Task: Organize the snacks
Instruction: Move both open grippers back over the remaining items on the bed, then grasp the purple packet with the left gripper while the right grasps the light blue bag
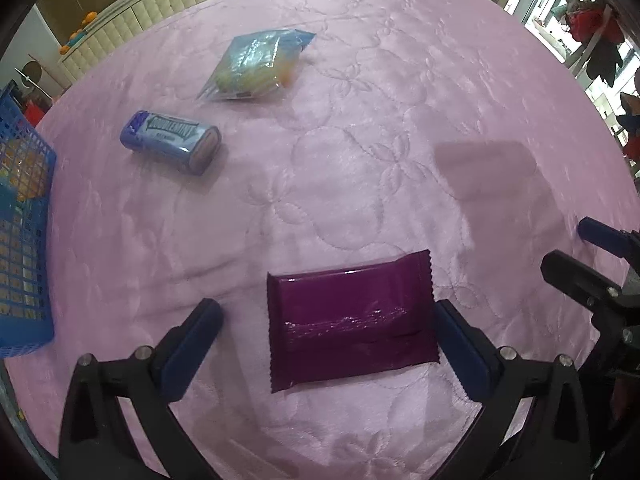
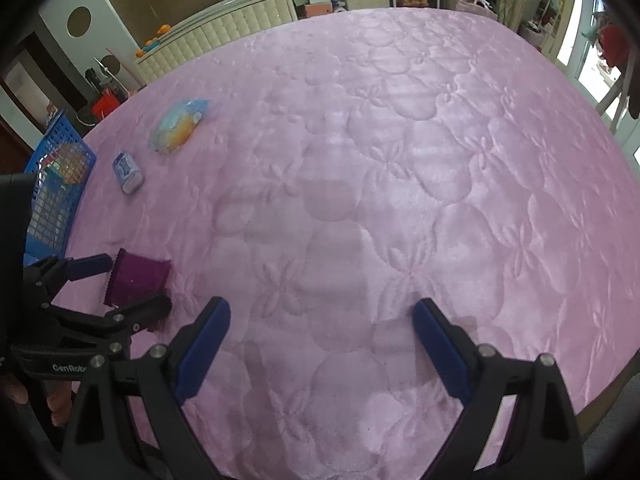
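On the quilted bedspread (image 1: 360, 80) a flat packet (image 1: 350, 320) lies nearest, between the spread fingers of the left gripper (image 1: 326, 332) — farther off and to its left rests a canister (image 1: 172, 142) on its side, a pouch (image 1: 256, 66) behind that, a basket (image 1: 24, 240) at the left edge.

Purple packet (image 1: 352, 320), gum canister (image 1: 172, 142), clear bag (image 1: 256, 66) lie flat.

Light: soft, even daylight from windows (image 2: 592, 68) at right, blown out white.
Shadows: faint grey patches on the pink quilted bedspread (image 1: 400, 80).
Glare: sheen on the purple wrapper (image 1: 352, 320).
Distortion: strong fisheye bending, dark vignetted corners.
Sharpness: slightly soft throughout; background fuzzy.
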Available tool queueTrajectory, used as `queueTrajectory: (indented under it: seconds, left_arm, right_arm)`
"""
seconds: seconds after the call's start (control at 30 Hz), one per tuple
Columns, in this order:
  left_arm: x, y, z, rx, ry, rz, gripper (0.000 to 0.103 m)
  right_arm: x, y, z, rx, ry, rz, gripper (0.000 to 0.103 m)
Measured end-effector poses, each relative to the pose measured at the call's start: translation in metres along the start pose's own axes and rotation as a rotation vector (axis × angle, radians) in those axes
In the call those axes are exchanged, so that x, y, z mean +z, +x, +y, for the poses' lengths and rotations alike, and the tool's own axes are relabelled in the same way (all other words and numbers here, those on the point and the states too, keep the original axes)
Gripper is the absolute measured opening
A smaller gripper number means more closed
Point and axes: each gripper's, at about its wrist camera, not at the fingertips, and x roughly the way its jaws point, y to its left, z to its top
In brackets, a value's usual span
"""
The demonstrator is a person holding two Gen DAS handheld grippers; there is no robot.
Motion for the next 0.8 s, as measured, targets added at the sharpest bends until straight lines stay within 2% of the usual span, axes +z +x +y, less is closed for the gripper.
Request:
queueTrajectory:
  seconds: [0.27, 0.37, 0.43, 0.53, 0.57, 0.67, 0.7, 0.8]
  left_arm:
    - [0.01, 0.008, 0.006, 0.002, -0.002, 0.075, 0.103]
    - [0.011, 0.008, 0.004, 0.004, -0.013, 0.06, 0.102]
    - [0.007, 0.004, 0.003, 0.003, -0.015, 0.041, 0.096]
    - [0.0, -0.006, -0.001, 0.0, -0.005, 0.017, 0.078]
    - [-0.001, -0.008, -0.002, -0.002, -0.002, 0.011, 0.068]
    - [-0.002, -0.01, -0.004, -0.004, 0.009, -0.002, 0.061]
    - [-0.002, -0.011, -0.004, -0.006, 0.014, -0.011, 0.055]
    - [-0.002, -0.016, -0.005, -0.023, 0.005, -0.019, 0.052]
  right_arm:
    - [0.0, -0.001, -0.001, 0.003, 0.007, 0.001, 0.095]
    - [-0.002, -0.002, 0.0, 0.002, 0.009, 0.003, 0.095]
    - [-0.004, -0.004, 0.0, 0.001, 0.014, 0.004, 0.095]
    - [-0.007, -0.007, -0.003, -0.006, 0.029, 0.003, 0.095]
    - [-0.007, -0.009, -0.004, -0.011, 0.038, 0.004, 0.095]
    - [-0.009, -0.013, -0.005, -0.01, 0.05, 0.006, 0.095]
    - [-0.01, -0.015, -0.004, -0.011, 0.049, 0.007, 0.095]
    - [-0.013, -0.02, 0.0, -0.016, 0.042, 0.007, 0.095]
